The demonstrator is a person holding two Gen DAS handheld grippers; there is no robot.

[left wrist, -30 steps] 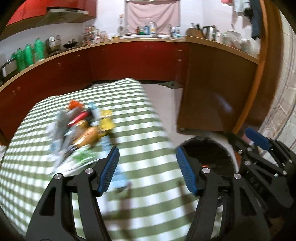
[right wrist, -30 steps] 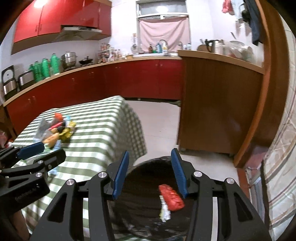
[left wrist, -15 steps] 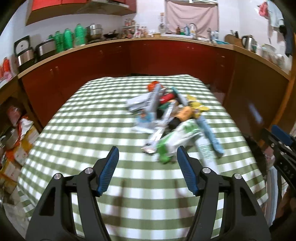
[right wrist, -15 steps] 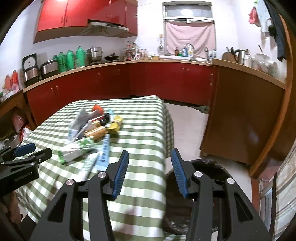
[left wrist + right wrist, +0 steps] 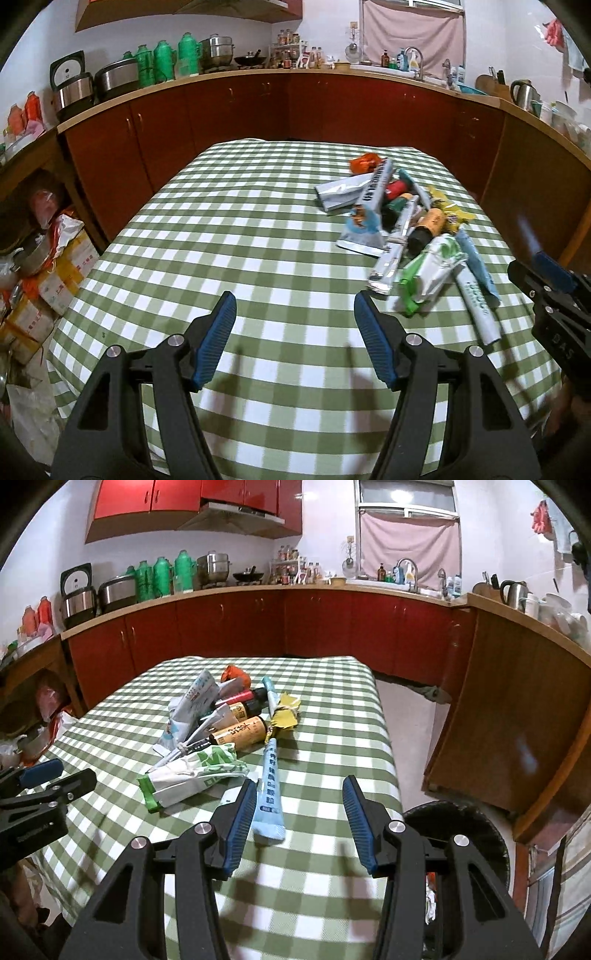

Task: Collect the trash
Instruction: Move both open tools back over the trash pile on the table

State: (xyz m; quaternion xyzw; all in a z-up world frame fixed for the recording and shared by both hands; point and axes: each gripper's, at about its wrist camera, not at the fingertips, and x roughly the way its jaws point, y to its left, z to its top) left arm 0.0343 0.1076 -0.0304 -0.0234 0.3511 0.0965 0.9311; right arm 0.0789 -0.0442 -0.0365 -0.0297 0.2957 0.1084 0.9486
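Observation:
A heap of trash [image 5: 402, 225] [image 5: 221, 727] lies on the green checked table [image 5: 240, 236] [image 5: 332, 709]: wrappers, tubes, small bottles. A green-white packet [image 5: 192, 771] [image 5: 432, 269] and a light blue tube [image 5: 270, 786] [image 5: 476, 262] lie at the near end of the heap. My left gripper [image 5: 295, 317] hovers open over bare cloth, left of the heap. My right gripper [image 5: 300, 797] is open, empty, just above the blue tube's near end. A black bin [image 5: 458, 830] stands on the floor off the table's right corner.
Red cabinets [image 5: 295, 107] and a cluttered counter curve behind the table. A wooden cabinet [image 5: 517, 709] stands right of the bin. Boxes and bags [image 5: 40, 273] pile on the floor to the left. Floor [image 5: 410, 720] runs between table and wooden cabinet.
Both grippers swung left, away from the bin and over the table. The right one, which was above the bin's opening, now faces the heap. Both stayed open.

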